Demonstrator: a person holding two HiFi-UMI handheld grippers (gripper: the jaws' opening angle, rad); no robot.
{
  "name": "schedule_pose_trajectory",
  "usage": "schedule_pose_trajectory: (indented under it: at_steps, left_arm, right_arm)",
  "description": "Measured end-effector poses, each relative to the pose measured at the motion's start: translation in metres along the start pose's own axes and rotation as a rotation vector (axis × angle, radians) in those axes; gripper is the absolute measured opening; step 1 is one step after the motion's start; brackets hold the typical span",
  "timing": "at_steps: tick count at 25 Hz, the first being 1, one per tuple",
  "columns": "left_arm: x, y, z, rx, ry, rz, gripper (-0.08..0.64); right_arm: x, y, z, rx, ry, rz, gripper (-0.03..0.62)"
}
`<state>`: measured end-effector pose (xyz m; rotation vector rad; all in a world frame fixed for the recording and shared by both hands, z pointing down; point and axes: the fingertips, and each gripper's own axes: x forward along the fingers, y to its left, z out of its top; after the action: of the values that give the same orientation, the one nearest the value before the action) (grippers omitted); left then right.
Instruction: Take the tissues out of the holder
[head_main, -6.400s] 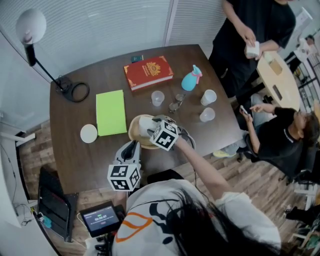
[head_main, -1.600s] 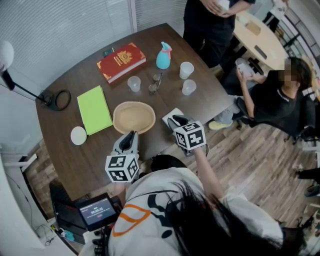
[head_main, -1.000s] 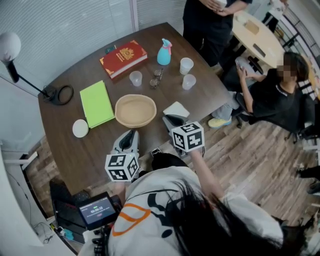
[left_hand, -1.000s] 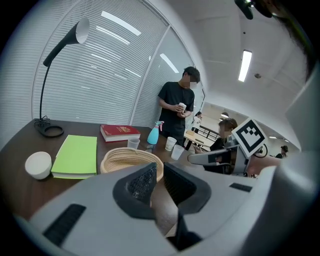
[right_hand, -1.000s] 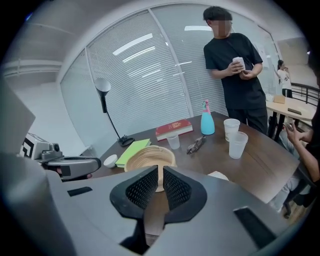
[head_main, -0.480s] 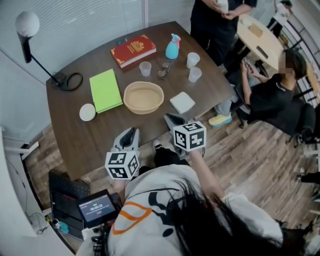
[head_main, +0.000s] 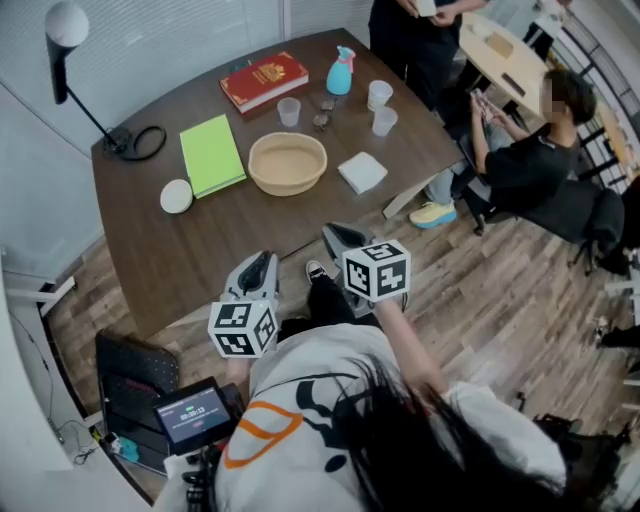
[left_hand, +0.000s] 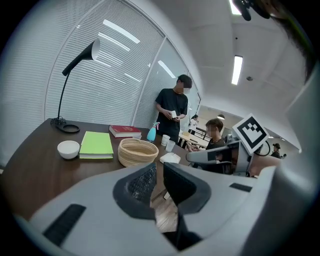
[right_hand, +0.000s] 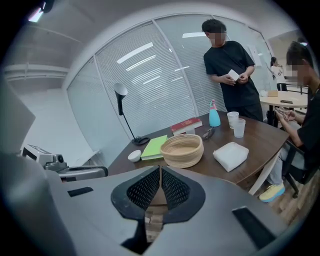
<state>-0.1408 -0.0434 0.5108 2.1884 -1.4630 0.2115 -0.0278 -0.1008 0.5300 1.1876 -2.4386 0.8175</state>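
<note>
The woven basket holder (head_main: 287, 163) stands empty in the middle of the brown table (head_main: 200, 250). The white tissue pack (head_main: 362, 172) lies flat on the table just right of it. Both grippers hang over the floor in front of the table's near edge, well short of both. My right gripper (head_main: 334, 238) is shut with nothing in it. My left gripper (head_main: 262, 266) shows a narrow slit between its jaws and is empty. The left gripper view has the basket (left_hand: 137, 151) and tissues (left_hand: 170, 158) beyond the left gripper (left_hand: 159, 169). The right gripper view shows the basket (right_hand: 182, 149) and tissues (right_hand: 230, 155) past the right gripper (right_hand: 160, 171).
On the table: a green notebook (head_main: 211, 154), a white bowl (head_main: 176, 195), a red book (head_main: 264, 80), a blue spray bottle (head_main: 342, 72), plastic cups (head_main: 380, 95) and a desk lamp (head_main: 66, 25). One person stands and another sits (head_main: 520, 150) at the table's far right.
Both grippers have drawn back from the table toward me, off its near edge. The right gripper has left the tissue pack lying beside the basket; earlier the pack sat in the basket.
</note>
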Motion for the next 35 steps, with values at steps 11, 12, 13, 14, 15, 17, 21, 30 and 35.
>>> schedule_pose_trajectory:
  at_steps: [11, 12, 13, 14, 15, 17, 21, 30, 35]
  left_arm:
    - [-0.044, 0.004, -0.017, -0.071, -0.059, 0.042, 0.044]
    - [-0.046, 0.005, -0.018, -0.079, -0.061, 0.050, 0.044]
    - [-0.048, 0.007, -0.019, -0.087, -0.062, 0.058, 0.044]
    - [-0.049, 0.008, -0.020, -0.095, -0.064, 0.065, 0.044]
    - [-0.049, 0.010, -0.019, -0.101, -0.066, 0.072, 0.044]
    - [-0.048, 0.012, -0.018, -0.109, -0.064, 0.081, 0.044]
    - [-0.047, -0.005, -0.017, -0.092, -0.054, 0.077, 0.044]
    - [-0.042, -0.087, -0.045, -0.052, -0.024, 0.039, 0.044]
    - [-0.037, -0.151, -0.067, -0.035, 0.000, 0.009, 0.044]
  right_arm:
    - [-0.020, 0.032, -0.022, -0.043, 0.036, 0.017, 0.023]
    - [-0.020, 0.034, -0.022, -0.047, 0.039, 0.024, 0.023]
    - [-0.018, 0.037, -0.022, -0.051, 0.044, 0.033, 0.023]
    - [-0.017, 0.039, -0.021, -0.056, 0.051, 0.042, 0.023]
    - [-0.015, 0.042, -0.021, -0.061, 0.057, 0.051, 0.023]
    - [-0.014, 0.048, -0.021, -0.071, 0.069, 0.069, 0.023]
    - [-0.027, 0.050, -0.028, -0.080, 0.076, 0.093, 0.023]
    - [-0.102, 0.017, -0.069, -0.043, 0.071, 0.096, 0.023]
    - [-0.155, -0.010, -0.094, -0.035, 0.074, 0.084, 0.023]
